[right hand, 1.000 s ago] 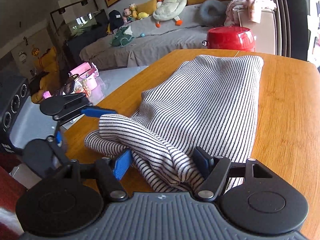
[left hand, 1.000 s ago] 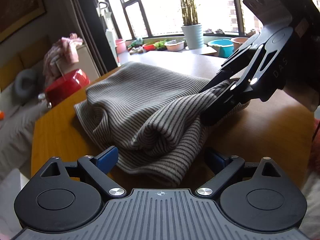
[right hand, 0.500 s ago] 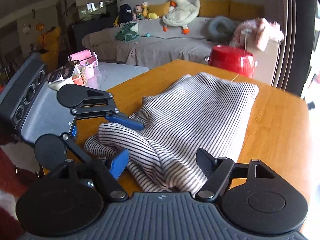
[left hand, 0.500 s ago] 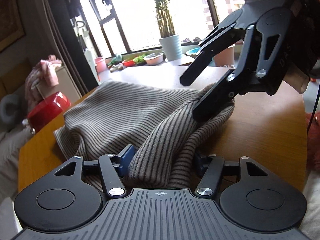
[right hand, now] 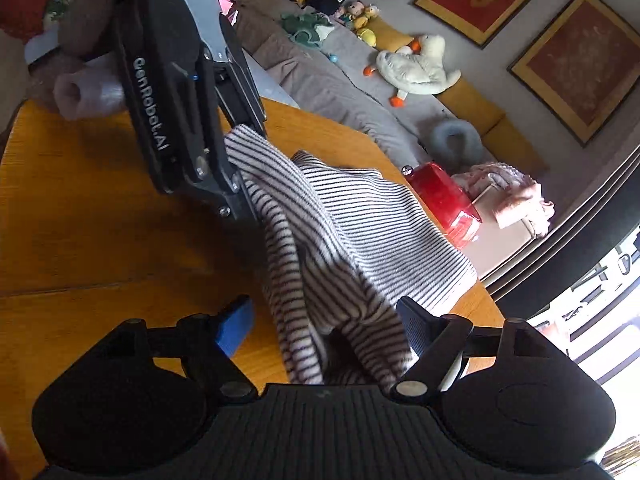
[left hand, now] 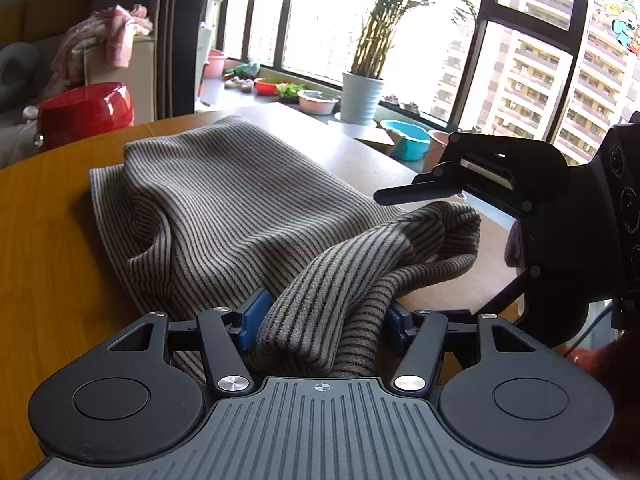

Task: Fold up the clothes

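Note:
A grey, dark-striped knit garment lies across the wooden table. Its near end is bunched up and raised. My left gripper is shut on that thick bunch, the blue pads pressing it from both sides. In the right wrist view the left gripper holds the striped cloth up off the table. My right gripper is open. Cloth hangs loosely between its fingers and rests against the right one, while the left pad is clear of it. Seen from the left, the right gripper straddles the raised fold with its jaws wide apart.
A red pot stands past the table's far left corner, next to a cabinet with pink cloth. A potted plant and bowls line the window sill. The table edge runs close on the right. A sofa with soft toys lies behind.
My right gripper let go of the cloth, spread its fingers and rolled over. My left gripper closed on the bunched end and lifted it.

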